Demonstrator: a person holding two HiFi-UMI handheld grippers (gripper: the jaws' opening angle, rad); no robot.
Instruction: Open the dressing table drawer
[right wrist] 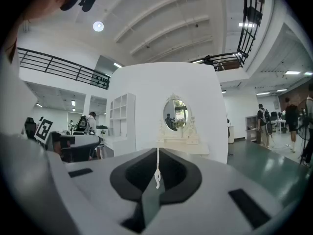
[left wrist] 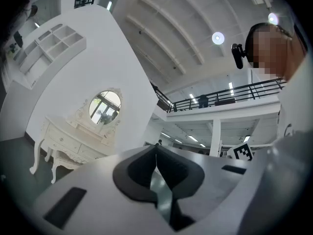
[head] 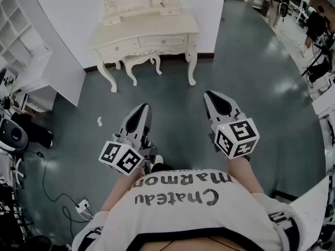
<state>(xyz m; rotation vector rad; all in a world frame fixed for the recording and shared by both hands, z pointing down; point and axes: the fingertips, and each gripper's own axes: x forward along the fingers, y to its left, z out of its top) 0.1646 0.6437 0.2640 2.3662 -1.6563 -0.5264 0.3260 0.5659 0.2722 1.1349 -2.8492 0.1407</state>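
The cream dressing table (head: 144, 35) stands against a white wall across the green floor, its drawers (head: 140, 43) closed and a matching stool (head: 142, 60) tucked under it. Both grippers hang well short of it, in front of the person's body. The left gripper (head: 142, 109) is shut with nothing in it; its view shows the table (left wrist: 61, 142) and oval mirror (left wrist: 104, 106) far off at left. The right gripper (head: 212, 94) is also shut and empty; in its view the table (right wrist: 185, 144) and mirror (right wrist: 175, 114) lie straight ahead beyond the closed tips (right wrist: 157, 152).
A white shelf unit (head: 21, 41) stands left of the table. Cables and a power strip (head: 81, 206) lie on the floor at lower left, with a paper scrap (head: 99, 121) nearby. People (head: 316, 25) stand far right. Green floor (head: 172, 95) stretches between me and the table.
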